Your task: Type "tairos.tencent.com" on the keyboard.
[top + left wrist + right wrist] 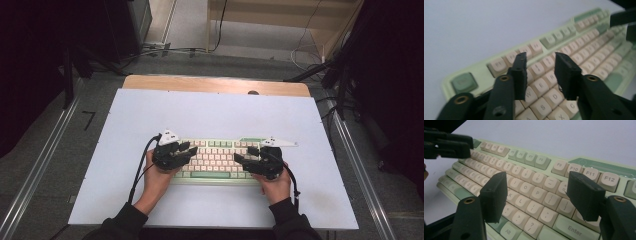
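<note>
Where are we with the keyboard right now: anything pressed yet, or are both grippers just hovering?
Done: both grippers are over the keyboard. In hand: the left gripper has its open jaws above the letter rows around E and R, with nothing between them; the right gripper is open over the P and L area. Whether a tip touches a key I cannot tell. Left: any actual press or grip.
</note>
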`<action>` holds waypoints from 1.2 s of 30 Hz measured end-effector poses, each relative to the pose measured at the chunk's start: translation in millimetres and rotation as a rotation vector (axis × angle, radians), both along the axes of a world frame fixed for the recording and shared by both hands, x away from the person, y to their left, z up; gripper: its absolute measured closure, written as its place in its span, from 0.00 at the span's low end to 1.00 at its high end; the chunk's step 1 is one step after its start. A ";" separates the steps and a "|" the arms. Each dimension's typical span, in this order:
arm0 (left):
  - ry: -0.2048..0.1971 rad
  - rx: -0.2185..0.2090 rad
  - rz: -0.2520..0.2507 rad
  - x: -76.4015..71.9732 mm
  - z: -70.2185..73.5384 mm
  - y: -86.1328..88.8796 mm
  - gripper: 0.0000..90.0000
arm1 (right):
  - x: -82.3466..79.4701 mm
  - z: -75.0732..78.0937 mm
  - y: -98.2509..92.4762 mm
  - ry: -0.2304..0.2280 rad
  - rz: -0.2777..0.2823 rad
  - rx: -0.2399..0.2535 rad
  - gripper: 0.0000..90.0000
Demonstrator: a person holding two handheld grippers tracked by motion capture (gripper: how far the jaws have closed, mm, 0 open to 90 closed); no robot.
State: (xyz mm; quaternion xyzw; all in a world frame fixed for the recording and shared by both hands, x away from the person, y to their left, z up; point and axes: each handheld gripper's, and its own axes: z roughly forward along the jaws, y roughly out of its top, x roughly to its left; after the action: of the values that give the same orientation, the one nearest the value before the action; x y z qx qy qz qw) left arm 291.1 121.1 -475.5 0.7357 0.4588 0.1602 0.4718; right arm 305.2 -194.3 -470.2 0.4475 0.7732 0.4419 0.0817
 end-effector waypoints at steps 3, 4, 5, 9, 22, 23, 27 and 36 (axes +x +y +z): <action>-0.033 -0.024 0.068 -1.7 1.3 6.8 0.47 | -0.3 0.5 -0.3 -0.001 -0.001 0.001 0.35; -0.036 -0.032 0.087 -1.1 0.6 9.4 0.43 | -0.4 0.6 -0.2 -0.003 -0.001 0.001 0.35; -0.033 -0.037 0.103 -0.4 -0.3 12.3 0.41 | -0.5 0.6 -0.3 -0.005 0.000 0.000 0.35; 0.003 -0.031 0.161 5.8 -6.1 21.5 0.35 | -0.5 0.5 -0.1 -0.002 0.001 0.000 0.35; 0.003 -0.041 0.216 8.9 -9.6 31.8 0.35 | -2.4 1.2 2.2 -0.007 0.032 0.009 0.44; 0.001 -0.037 0.216 8.6 -9.6 31.8 0.35 | -2.6 0.9 2.8 -0.005 0.037 0.005 0.45; -0.001 -0.040 0.218 8.3 -10.2 32.3 0.35 | -3.1 -0.9 7.0 0.001 0.059 -0.001 0.51; 0.001 -0.053 0.204 7.2 -10.7 31.2 0.37 | -7.0 -0.9 13.4 -0.025 0.107 -0.015 0.73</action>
State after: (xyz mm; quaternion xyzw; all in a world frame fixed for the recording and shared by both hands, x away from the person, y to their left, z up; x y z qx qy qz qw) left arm 298.4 152.3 -486.2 0.6725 0.5358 0.1950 0.4718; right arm 298.2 -180.9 -471.1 0.3992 0.7982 0.4456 0.0710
